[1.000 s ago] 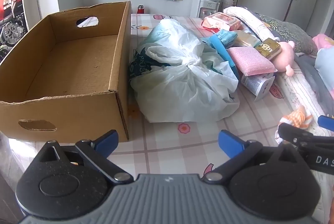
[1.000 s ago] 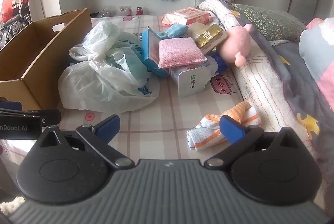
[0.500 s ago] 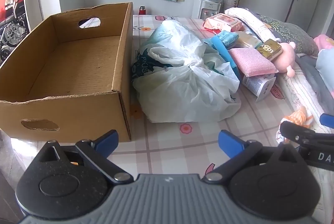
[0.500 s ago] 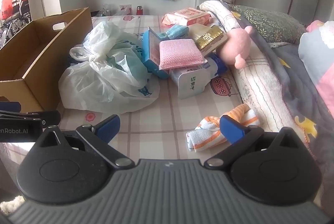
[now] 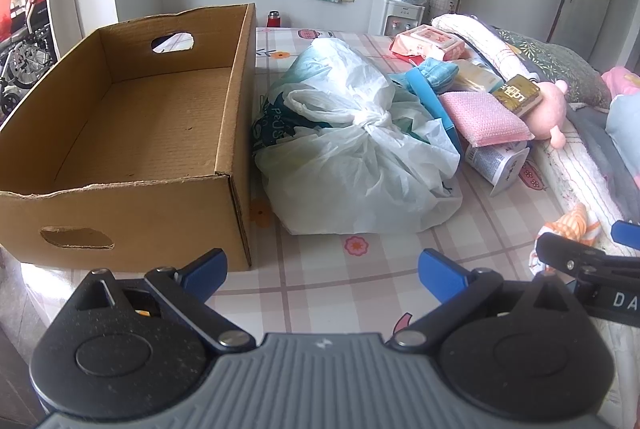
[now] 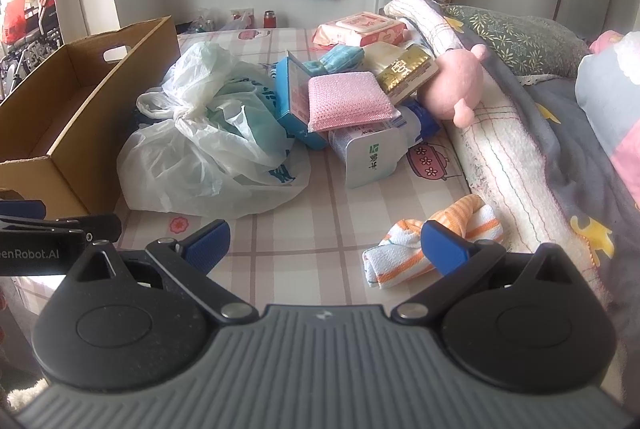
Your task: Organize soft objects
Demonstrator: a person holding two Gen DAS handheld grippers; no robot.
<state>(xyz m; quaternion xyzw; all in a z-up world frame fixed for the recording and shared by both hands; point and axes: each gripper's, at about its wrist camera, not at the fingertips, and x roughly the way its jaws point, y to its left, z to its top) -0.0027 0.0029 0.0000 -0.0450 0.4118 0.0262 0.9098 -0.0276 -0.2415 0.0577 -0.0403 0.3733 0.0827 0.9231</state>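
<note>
Overhead: both jaws spread wide, empty. Left hand-held gripper (image 5: 322,269) hovers near the cardboard box (image 5: 132,133), beside the knotted plastic bag (image 5: 352,157) on the bed (image 5: 320,281). Right hand-held gripper (image 6: 325,243), lettered "DA" as seen from the left; its right finger overlaps the striped cloth (image 6: 404,257). Left casing reads "enRobot.AI". Gold packet (image 6: 406,69) print unreadable.

Each tool, the left tool (image 5: 322,263) and the right tool (image 6: 325,239), has a ribbed grey body, two round black housings, silver pivot screws and blue-padded black fingers (image 6: 444,247); white lettering marks their sides.
</note>
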